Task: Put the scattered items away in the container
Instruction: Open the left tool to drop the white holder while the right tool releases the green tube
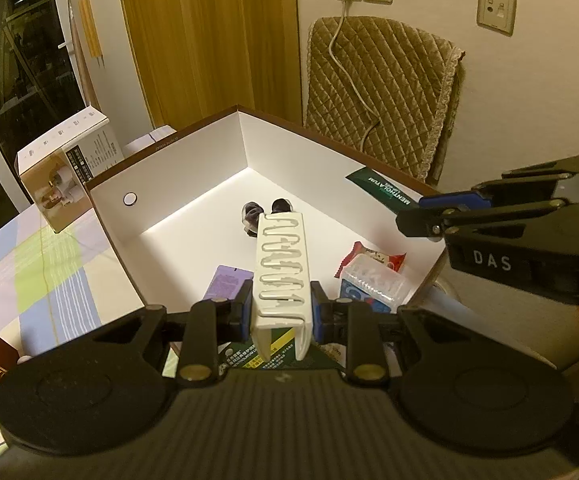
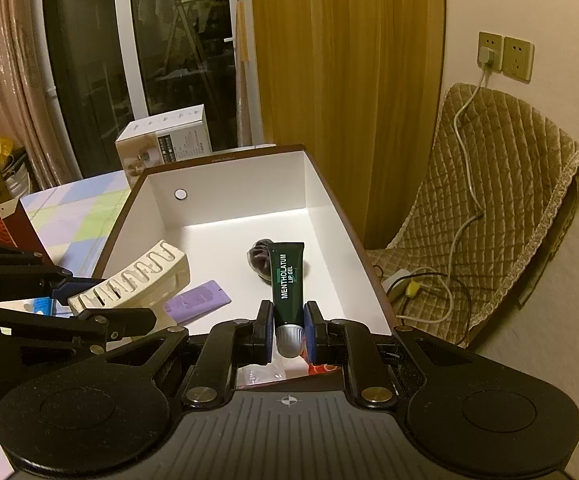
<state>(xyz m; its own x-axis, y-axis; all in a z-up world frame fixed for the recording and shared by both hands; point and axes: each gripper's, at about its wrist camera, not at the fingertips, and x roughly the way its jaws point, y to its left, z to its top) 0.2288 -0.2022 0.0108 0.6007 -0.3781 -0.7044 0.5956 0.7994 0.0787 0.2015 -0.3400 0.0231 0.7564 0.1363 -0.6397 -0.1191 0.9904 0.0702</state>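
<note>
I have one green lip gel tube (image 2: 288, 280) clamped in my right gripper (image 2: 288, 334) and one white slotted holder (image 1: 282, 270) clamped in my left gripper (image 1: 282, 314), both hanging over the open white box (image 1: 177, 184). I'd lower each near the box floor, clear of the purple card (image 1: 227, 282) and dark bundle (image 1: 254, 216), before parting the jaws.

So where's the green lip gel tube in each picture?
Left wrist view: the lip gel tube pokes in at the right, over the box's rim, held by the right gripper.
Right wrist view: centre, pinched in that gripper.
Shared landmark: the round white dot on the box wall.
</note>
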